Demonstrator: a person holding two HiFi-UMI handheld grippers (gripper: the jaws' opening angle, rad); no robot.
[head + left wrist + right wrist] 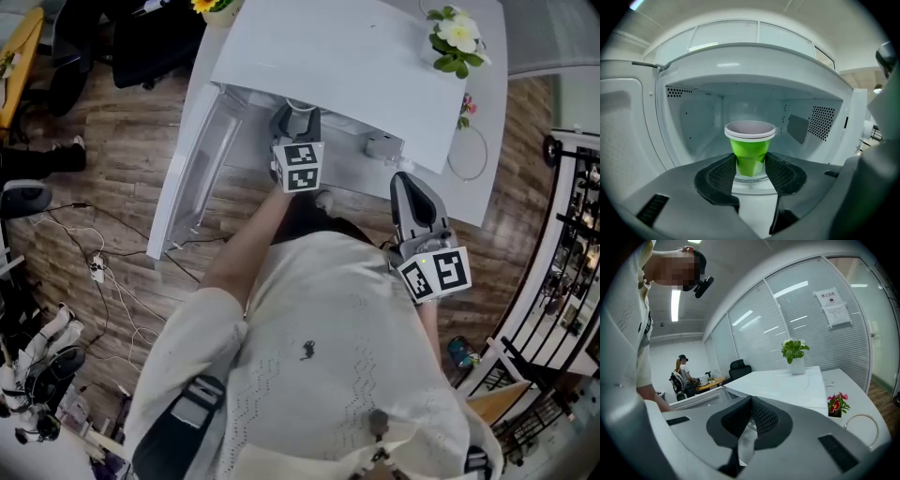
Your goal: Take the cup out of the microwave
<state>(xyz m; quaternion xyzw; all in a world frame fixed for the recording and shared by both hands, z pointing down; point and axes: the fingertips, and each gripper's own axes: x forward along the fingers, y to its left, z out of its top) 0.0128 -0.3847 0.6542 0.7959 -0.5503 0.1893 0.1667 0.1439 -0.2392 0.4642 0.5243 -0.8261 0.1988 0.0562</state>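
Observation:
A green paper cup [750, 151] with a white rim stands upright inside the white microwave [693, 117], just over its glass turntable [751, 181]. My left gripper [750, 167] reaches into the opening, its two black pads pressed against the cup's lower sides. In the head view the left gripper [295, 120] points into the microwave [356, 66] and the cup is hidden. My right gripper [413, 192] hangs in front of the microwave's right end, away from the cup. Its pads [761, 414] meet at the tips with nothing between them.
The microwave door [192, 183] swings open to the left. A potted plant [796, 357] stands on the microwave's top, red flowers [837, 404] and a cable loop on the white table [855, 399] to the right. Another person [683, 373] sits at a far desk.

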